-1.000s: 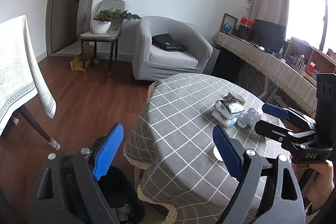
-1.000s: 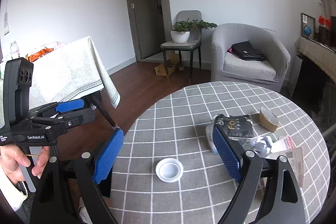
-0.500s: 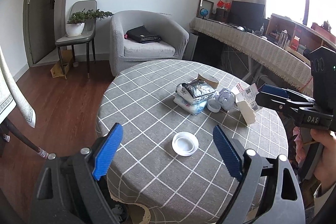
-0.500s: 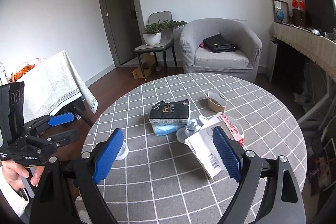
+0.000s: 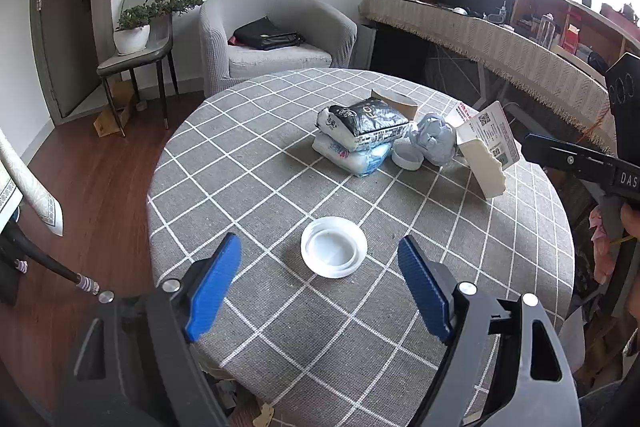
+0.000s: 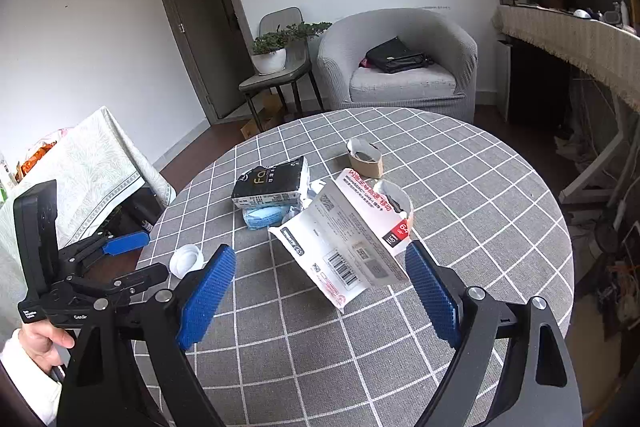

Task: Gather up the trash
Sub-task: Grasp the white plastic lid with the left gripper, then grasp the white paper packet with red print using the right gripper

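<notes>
both grippers are hanging over the round table (image 5: 280,327) with the grey checked cloth, pointing down at the trash. left gripper (image 5: 320,281) has its blue jaws spread wide with nothing between them touching; they've just been closing in a little, and the white plastic lid (image 5: 334,251) sits flat on the cloth right in front of the gap, a bit past the tips, not pinched. right gripper (image 6: 320,277) is spread wide too, nothing gripped, and the torn white mailer bag (image 6: 344,247) (the one with barcodes and red print) lies just ahead of its jaws, between them in the picture but not touching the pads as far as i can tell. the rest of the trash is bunched up mid-table: a black packet (image 5: 366,121) stacked on a blue and white wipes pack (image 5: 356,157), a small white cap (image 5: 407,159) touching that pack, a crumpled pale blue wad (image 5: 436,139) beside the cap, and a brown tape roll (image 6: 365,161) further back. from the right view you can see a hand (image 6: 40,341) in a white sleeve gripping the left handle at the table's edge. behind it all there's a grey armchair (image 6: 400,67) with a black bag (image 6: 396,57) on the seat.
</notes>
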Available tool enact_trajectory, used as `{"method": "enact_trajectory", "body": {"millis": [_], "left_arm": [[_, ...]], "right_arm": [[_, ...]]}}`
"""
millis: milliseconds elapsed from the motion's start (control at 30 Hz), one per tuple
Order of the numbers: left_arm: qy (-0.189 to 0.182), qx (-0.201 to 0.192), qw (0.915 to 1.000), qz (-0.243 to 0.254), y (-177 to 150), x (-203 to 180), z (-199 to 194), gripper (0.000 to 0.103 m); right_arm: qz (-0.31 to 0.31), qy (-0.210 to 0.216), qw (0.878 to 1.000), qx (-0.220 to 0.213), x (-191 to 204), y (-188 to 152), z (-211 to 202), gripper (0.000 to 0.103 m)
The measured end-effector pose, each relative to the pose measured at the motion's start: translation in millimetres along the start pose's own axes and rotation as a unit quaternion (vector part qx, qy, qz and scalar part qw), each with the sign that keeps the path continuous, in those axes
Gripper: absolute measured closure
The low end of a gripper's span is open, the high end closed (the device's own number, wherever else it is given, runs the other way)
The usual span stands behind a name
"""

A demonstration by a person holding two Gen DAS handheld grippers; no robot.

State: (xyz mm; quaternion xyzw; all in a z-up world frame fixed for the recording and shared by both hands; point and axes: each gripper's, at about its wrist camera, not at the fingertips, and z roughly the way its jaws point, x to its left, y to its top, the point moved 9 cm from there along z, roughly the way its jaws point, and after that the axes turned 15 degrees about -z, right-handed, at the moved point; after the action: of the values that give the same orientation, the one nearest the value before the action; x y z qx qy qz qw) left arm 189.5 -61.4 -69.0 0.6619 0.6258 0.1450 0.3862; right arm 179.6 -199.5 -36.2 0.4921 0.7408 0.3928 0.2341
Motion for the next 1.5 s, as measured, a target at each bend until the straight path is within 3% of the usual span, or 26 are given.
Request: {"method": "enact_trajectory", "body": {"millis": [267, 567, 867, 1133, 1367, 1500], "left_arm": [[0.007, 0.021, 0.9997, -0.01, -9, -1, 20, 0.025], [0.013, 0.017, 0.9998, -0.003, -7, -5, 29, 0.033], [0.014, 0.01, 0.9997, -0.016, -3, 1, 27, 0.061], [-0.002, 0.013, 0.9995, -0.029, -4, -1, 23, 0.061], [-0.008, 0.016, 0.9994, -0.031, -5, 2, 18, 0.061], [-0.015, 0.011, 0.9987, -0.047, 1, 10, 10, 0.061]], "right_arm": [[0.027, 0.011, 1.0, 0.007, -22, -9, 4, 0.032], [0.03, 0.012, 0.999, 0.026, -30, -19, 19, 0.04], [0.023, 0.031, 0.999, 0.031, -21, -18, 31, 0.05], [0.011, 0.033, 0.999, 0.038, -16, -18, 38, 0.06], [0.0, 0.033, 0.999, 0.035, -8, -10, 43, 0.084], [-0.012, 0.027, 0.999, 0.037, -1, -5, 47, 0.092]]}}
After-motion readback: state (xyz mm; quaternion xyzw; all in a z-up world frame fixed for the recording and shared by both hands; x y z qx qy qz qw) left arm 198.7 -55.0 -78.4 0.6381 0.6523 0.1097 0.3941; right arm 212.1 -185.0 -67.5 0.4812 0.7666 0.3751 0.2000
